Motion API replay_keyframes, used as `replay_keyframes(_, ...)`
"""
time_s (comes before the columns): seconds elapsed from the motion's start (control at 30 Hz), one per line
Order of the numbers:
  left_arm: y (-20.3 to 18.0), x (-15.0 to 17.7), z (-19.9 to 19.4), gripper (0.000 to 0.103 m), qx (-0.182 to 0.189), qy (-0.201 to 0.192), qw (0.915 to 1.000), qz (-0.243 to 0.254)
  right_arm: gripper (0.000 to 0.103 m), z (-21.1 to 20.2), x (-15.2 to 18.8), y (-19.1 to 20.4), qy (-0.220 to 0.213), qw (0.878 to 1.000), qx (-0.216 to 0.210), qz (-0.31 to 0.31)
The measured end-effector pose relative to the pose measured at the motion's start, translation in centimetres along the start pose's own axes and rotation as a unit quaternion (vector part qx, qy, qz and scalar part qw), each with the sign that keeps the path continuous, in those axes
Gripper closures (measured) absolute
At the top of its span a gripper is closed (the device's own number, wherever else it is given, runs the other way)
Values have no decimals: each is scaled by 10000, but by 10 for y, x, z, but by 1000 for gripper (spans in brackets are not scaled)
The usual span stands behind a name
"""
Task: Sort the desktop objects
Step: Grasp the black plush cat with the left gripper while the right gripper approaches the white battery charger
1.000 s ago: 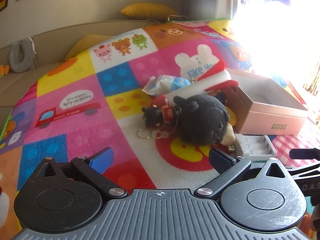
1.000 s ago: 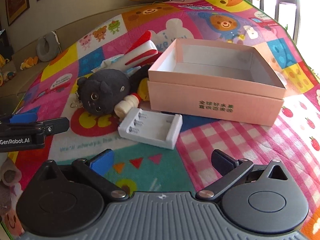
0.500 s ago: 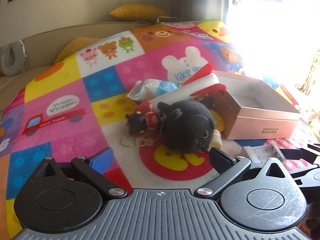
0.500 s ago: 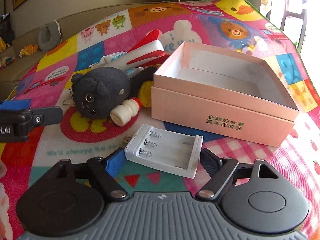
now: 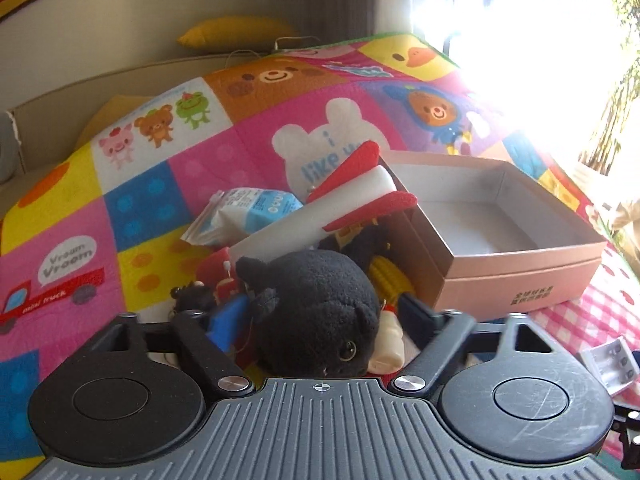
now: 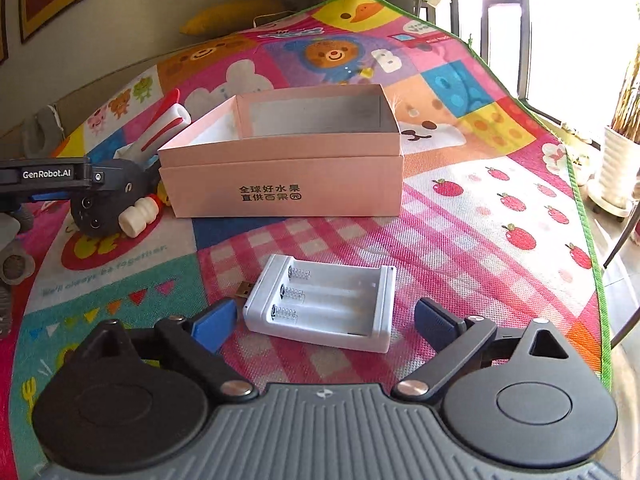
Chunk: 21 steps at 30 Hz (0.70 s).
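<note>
In the left wrist view a black plush cat (image 5: 316,304) lies between the open fingers of my left gripper (image 5: 320,316); the jaws stand on either side, not closed on it. A small white bottle (image 5: 386,346), a red and white rocket plush (image 5: 340,204), a tissue pack (image 5: 248,210) and a small black keychain figure (image 5: 192,298) lie around it. The empty pink box (image 6: 288,168) stands to the right. In the right wrist view my right gripper (image 6: 322,318) is open around a white battery holder (image 6: 324,306) on the mat.
Everything lies on a colourful patchwork play mat (image 6: 480,240). The left gripper (image 6: 52,178) shows at the left edge of the right wrist view over the cat. A sofa with a yellow cushion (image 5: 236,34) stands behind. A white plant pot (image 6: 618,168) stands off the mat's right edge.
My left gripper has moved forward and down until the black cat sits between its fingers. My right gripper has swung right, with the battery holder staying between its open fingers.
</note>
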<state>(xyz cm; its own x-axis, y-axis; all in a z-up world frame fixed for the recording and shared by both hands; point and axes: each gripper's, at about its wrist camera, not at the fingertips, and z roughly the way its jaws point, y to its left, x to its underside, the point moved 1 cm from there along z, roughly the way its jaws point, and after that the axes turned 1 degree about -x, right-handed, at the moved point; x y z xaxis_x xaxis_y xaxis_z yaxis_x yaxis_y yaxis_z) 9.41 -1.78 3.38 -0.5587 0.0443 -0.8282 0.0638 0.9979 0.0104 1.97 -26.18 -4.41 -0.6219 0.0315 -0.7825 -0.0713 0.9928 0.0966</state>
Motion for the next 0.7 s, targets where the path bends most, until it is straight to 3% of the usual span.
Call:
replay_keyframes(0.03,0,1,1,31,-36,1,10000,55,5,1,0,1,5,10000,21,-27)
replay_keyframes(0.27,9,5,-26,41,120,58,9998,119,3,1,0,0,-52,9999,-29,85)
replay_keyframes(0.33,12,5,-43,42,505,182,9985,-117,2,2,0,-1,-65,9999,-55,93)
replay_keyframes(0.47,11,14,-79,42,1468,306,9873,-518,1,1,1,-3,-94,9998,-77,126)
replay_keyframes(0.53,8,23,-86,42,1449,324,9880,-432,1,1,1,-2,-93,9999,-56,119)
replay_keyframes(0.6,11,30,-88,33,1217,290,9916,-335,0,1,1,-3,-85,9999,-44,114)
replay_keyframes(0.7,32,28,-90,22,889,196,9940,-612,0,2,0,-1,-58,9999,-10,86)
